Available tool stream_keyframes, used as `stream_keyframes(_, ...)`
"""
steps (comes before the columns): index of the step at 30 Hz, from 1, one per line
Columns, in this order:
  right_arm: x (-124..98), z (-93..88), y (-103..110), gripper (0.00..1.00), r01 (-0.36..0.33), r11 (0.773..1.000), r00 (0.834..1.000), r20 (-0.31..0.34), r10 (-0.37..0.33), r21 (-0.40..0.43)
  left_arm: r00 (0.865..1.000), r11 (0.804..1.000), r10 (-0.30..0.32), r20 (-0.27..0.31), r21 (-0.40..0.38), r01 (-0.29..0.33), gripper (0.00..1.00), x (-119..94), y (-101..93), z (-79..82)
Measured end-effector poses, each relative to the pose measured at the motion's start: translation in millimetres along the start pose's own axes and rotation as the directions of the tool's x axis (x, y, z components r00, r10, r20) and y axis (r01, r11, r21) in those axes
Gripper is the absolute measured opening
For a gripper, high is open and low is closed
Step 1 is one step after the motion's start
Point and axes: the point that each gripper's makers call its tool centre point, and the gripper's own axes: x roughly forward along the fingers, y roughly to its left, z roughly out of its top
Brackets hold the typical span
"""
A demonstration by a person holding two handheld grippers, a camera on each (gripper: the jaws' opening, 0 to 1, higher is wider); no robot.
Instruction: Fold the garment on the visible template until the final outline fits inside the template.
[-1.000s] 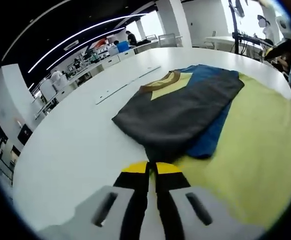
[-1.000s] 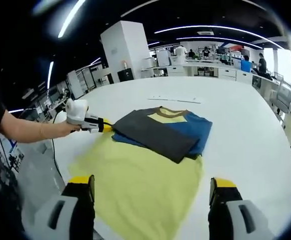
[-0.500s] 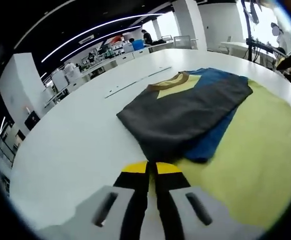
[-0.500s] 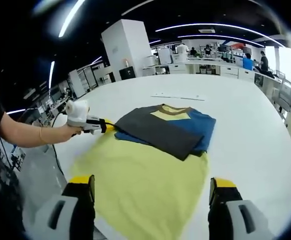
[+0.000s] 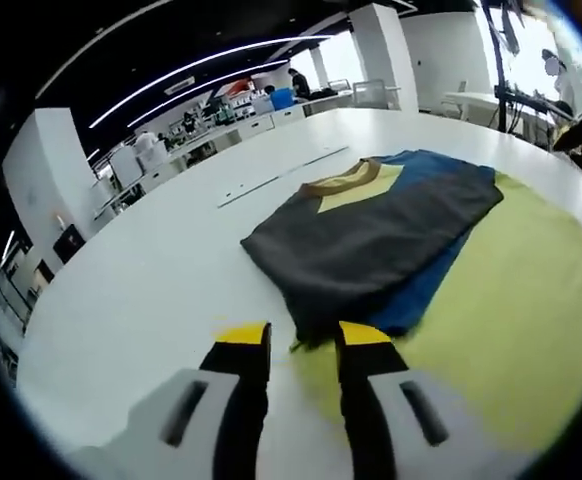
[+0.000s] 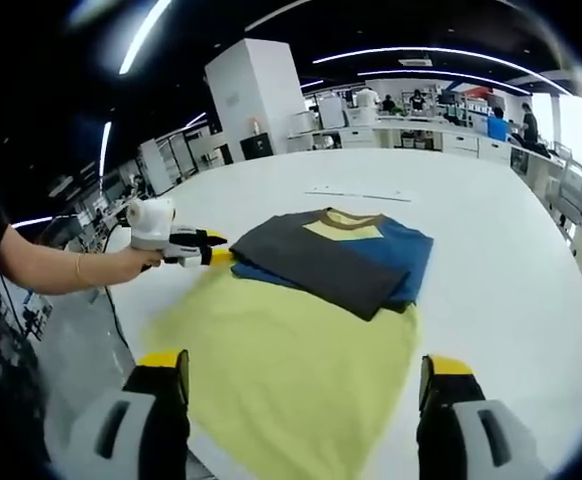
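Note:
A folded garment (image 5: 371, 235), dark grey over blue with a yellow and brown neck, lies on the far part of a pale yellow template sheet (image 5: 511, 310) on a white table. My left gripper (image 5: 303, 338) stands open just before the garment's near corner, nothing between its yellow-tipped jaws. In the right gripper view the same garment (image 6: 326, 260) rests on the template (image 6: 291, 365), and the left gripper (image 6: 214, 254), held by a person's hand, sits at the garment's left corner. My right gripper (image 6: 316, 365) hangs wide open above the template's near part, empty.
The white table (image 6: 501, 280) is large and round, with a thin strip (image 6: 356, 195) lying beyond the garment. A person's arm (image 6: 56, 270) reaches in from the left. Desks, a white pillar and people stand far behind.
My left gripper's jaws, pressed together at the garment's near corner before, now stand apart and the corner lies free. The right gripper stays open and still.

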Motion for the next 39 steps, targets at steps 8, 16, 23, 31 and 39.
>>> stream_keyframes(8, -2.3, 0.2, 4.1, 0.98, -0.023, 0.997, 1.0, -0.019, 0.022, -0.075, 0.995, 0.996, -0.079, 0.061, -0.03, 0.081, 0.53, -29.2, -8.3, 13.0)
stream_keyframes(16, -8.6, -17.1, 7.1, 0.98, -0.059, 0.99, 0.995, -0.084, 0.048, -0.129, 0.975, 0.976, -0.217, 0.055, 0.022, 0.216, 0.66, -71.0, -34.0, 7.6)
stream_keyframes(23, -11.7, -43.2, 17.7, 0.96, -0.131, 0.973, 0.978, -0.184, 0.095, -0.191, 0.946, 0.948, -0.317, 0.073, 0.04, 0.315, 0.7, -100.2, -58.3, 1.1)
stream_keyframes(31, -14.3, -69.5, 28.6, 0.9, -0.237, 0.932, 0.943, -0.294, 0.153, -0.274, 0.901, 0.9, -0.435, 0.01, 0.054, 0.434, 0.75, -122.1, -81.8, -22.2)
stream_keyframes(39, -14.9, -95.0, 31.6, 0.79, -0.307, 0.888, 0.906, -0.391, 0.162, -0.342, 0.832, 0.832, -0.548, -0.083, 0.048, 0.553, 0.67, -139.8, -107.9, -54.9)
